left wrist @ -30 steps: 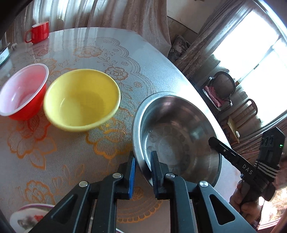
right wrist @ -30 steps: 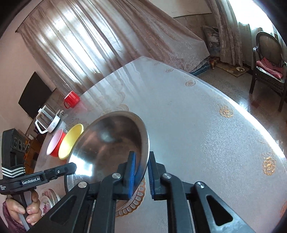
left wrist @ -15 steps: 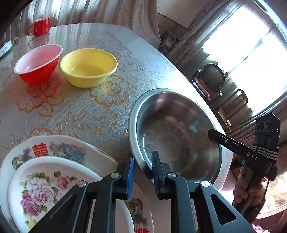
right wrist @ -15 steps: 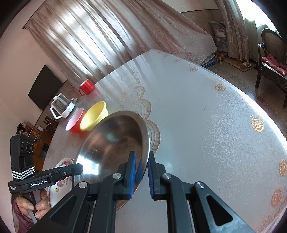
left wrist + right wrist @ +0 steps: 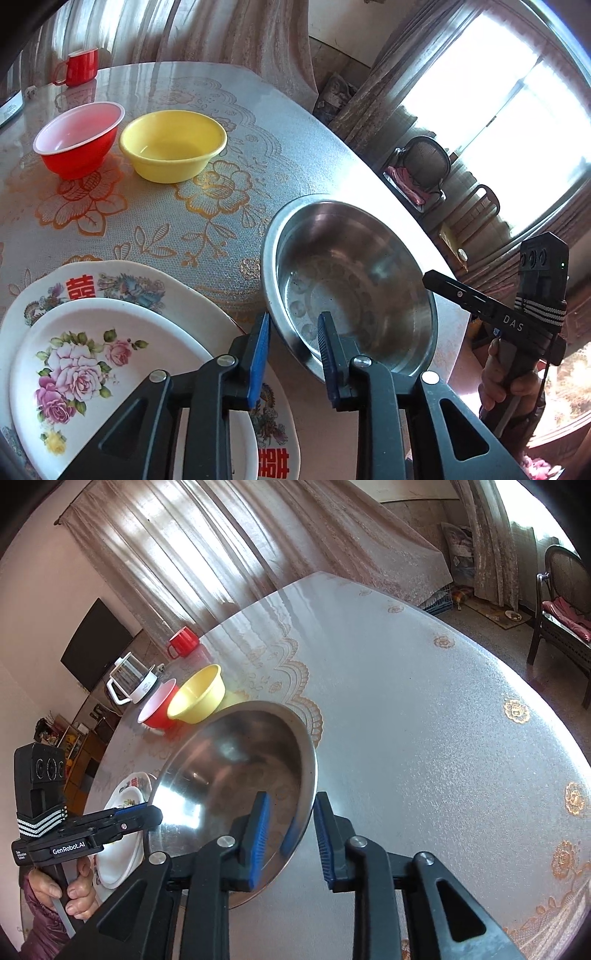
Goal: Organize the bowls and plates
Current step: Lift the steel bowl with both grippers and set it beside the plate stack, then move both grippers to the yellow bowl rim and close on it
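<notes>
A large steel bowl (image 5: 351,273) (image 5: 236,771) rests on the table near its edge, beside two stacked plates. My left gripper (image 5: 293,354) straddles the bowl's near rim. Its jaws are opening and the blue pads stand clear of the metal. My right gripper (image 5: 291,834) straddles the opposite rim the same way, its jaws opening too, with a gap on each side of the rim. A flowered plate (image 5: 74,369) lies on a bigger plate with red characters (image 5: 110,284), just left of the steel bowl. Farther back stand a yellow bowl (image 5: 173,147) (image 5: 197,696) and a red bowl (image 5: 77,136) (image 5: 157,709).
A red mug (image 5: 79,66) (image 5: 183,642) and a glass kettle (image 5: 129,679) stand at the far side of the round table (image 5: 424,720). Its edge runs close behind the steel bowl. Chairs (image 5: 424,162) and curtains lie beyond. A hand (image 5: 77,890) holds the left gripper's handle.
Both grippers brought the steel bowl back from beside the yellow bowl to a spot next to the plates. Their jaws, shut on the rim before, have now parted.
</notes>
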### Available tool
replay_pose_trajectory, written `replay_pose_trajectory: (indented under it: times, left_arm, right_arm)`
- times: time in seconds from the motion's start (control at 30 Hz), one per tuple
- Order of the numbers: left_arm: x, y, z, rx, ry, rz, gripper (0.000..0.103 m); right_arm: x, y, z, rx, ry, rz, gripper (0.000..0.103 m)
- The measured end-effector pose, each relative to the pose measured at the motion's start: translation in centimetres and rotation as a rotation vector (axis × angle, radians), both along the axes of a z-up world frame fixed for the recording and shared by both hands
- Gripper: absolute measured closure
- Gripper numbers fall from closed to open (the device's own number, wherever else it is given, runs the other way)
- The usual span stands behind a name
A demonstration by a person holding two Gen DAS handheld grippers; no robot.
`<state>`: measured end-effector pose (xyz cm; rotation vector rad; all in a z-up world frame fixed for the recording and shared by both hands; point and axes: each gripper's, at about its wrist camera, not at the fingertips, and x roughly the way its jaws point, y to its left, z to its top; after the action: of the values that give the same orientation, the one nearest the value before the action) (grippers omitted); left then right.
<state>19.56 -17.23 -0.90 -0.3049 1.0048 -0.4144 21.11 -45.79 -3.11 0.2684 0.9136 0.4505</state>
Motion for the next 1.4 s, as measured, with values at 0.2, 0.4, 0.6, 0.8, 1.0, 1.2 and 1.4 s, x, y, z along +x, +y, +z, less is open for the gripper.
replay_pose_trajectory:
  times: [0.2,0.4,0.6,0.8,1.0,1.2,1.4]
  left_arm:
    - [-0.2,1.9,1.9,-0.022,-0.06,0.037,0.077]
    - [1.4,5.4,2.9,-0.042,-0.086,0.103,0.078]
    - [4.3,9.8,2.6,-0.051,-0.055,0.206,0.078]
    - [7.6,12.0,2.1,-0.049,-0.038,0.277,0.079]
    - [10.5,12.5,1.0,-0.011,-0.011,0.291,0.079]
    - [12.9,12.5,0.0,-0.027,0.038,0.289,0.079]
    - [14.6,13.0,-1.1,-0.082,0.075,0.295,0.079]
  right_arm:
    - [-0.2,0.3,3.1,-0.055,-0.089,-0.026,0.072]
    - [1.8,3.8,5.2,0.012,-0.092,0.058,0.072]
    - [6.0,9.9,4.9,0.012,-0.032,0.168,0.073]
    - [10.3,15.2,3.3,-0.016,0.045,0.216,0.074]
    - [14.1,18.6,1.7,-0.065,0.092,0.209,0.078]
    - [17.7,19.5,0.2,-0.073,0.134,0.166,0.085]
    - [19.6,19.3,-0.6,-0.076,0.162,0.141,0.085]
